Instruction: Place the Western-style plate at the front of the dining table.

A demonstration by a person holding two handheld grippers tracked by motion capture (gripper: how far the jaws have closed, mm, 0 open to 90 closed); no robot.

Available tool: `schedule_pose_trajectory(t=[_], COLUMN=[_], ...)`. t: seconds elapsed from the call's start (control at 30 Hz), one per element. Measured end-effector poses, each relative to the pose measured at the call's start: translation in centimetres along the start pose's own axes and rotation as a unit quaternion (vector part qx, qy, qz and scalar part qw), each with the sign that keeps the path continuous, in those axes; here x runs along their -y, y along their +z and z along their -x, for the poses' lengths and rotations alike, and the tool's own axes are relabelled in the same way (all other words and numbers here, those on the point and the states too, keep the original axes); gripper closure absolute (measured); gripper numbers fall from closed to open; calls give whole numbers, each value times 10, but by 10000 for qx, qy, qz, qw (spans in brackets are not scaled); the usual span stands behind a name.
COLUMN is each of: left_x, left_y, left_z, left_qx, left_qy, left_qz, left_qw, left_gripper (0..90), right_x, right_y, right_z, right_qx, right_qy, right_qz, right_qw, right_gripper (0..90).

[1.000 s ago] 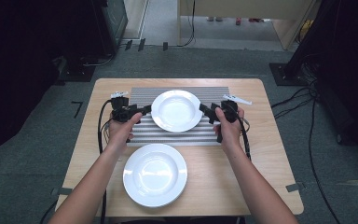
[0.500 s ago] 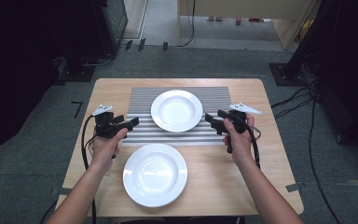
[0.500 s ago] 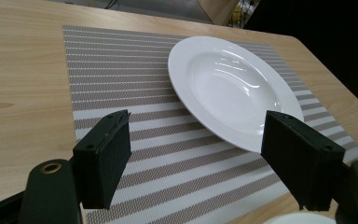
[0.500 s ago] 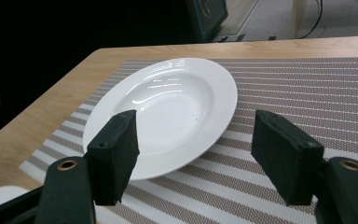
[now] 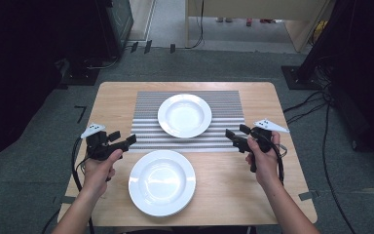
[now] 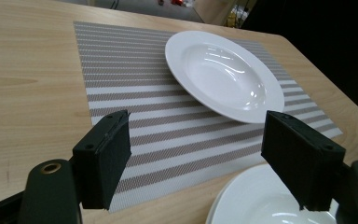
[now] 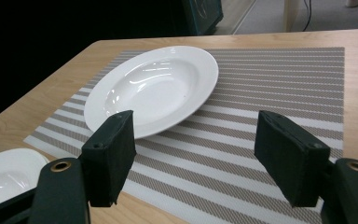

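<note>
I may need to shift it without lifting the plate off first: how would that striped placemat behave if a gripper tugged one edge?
The striped placemat looks thin and woven, so it would probably flex or ripple rather than slide stiffly. The white plate sits on its middle, so its weight would likely pin that part, and a pulled edge might bunch. The wooden table looks smooth, so mat and plate could slide together.

A wooden table point(image 5: 258, 195) carries a striped placemat point(image 5: 224, 105) ahead of both jaw pairs (a white plate point(image 5: 184, 115) on it) and a second plate point(image 5: 161, 182) between the grippers.
</note>
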State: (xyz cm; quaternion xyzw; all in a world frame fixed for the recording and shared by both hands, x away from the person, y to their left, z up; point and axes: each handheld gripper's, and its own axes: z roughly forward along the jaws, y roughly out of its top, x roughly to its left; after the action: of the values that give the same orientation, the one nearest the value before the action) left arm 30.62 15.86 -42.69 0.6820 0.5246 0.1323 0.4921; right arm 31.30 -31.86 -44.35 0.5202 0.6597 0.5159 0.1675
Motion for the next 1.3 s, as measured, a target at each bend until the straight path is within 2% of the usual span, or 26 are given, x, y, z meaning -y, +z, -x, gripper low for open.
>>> schedule_pose_trajectory(t=[0.13,0.47,0.77,0.97,1.3], left_x=[10,32,54,61,76], left_y=[-8,-26,-41,-52,-63], left_z=[1,-3,-14,-20,-30], left_qx=[-8,-220,-438,-524,-662], left_qy=[34,59,11,-57,-113], left_qz=[-10,40,2,14,-103], left_qw=[10000,9997,9990,9986,9977], left_gripper=[239,240,240,240,240], right_x=[7,24,39,48,65], right_y=[-11,-37,-58,-71,-87], right_z=[5,19,33,39,52], right_qx=[104,267,445,539,695], right_qy=[-26,-3,106,156,175], right_qz=[-10,-9,-6,-37,-175], right_qw=[9999,9996,9990,9984,9973], right_gripper=[299,298,297,294,277])
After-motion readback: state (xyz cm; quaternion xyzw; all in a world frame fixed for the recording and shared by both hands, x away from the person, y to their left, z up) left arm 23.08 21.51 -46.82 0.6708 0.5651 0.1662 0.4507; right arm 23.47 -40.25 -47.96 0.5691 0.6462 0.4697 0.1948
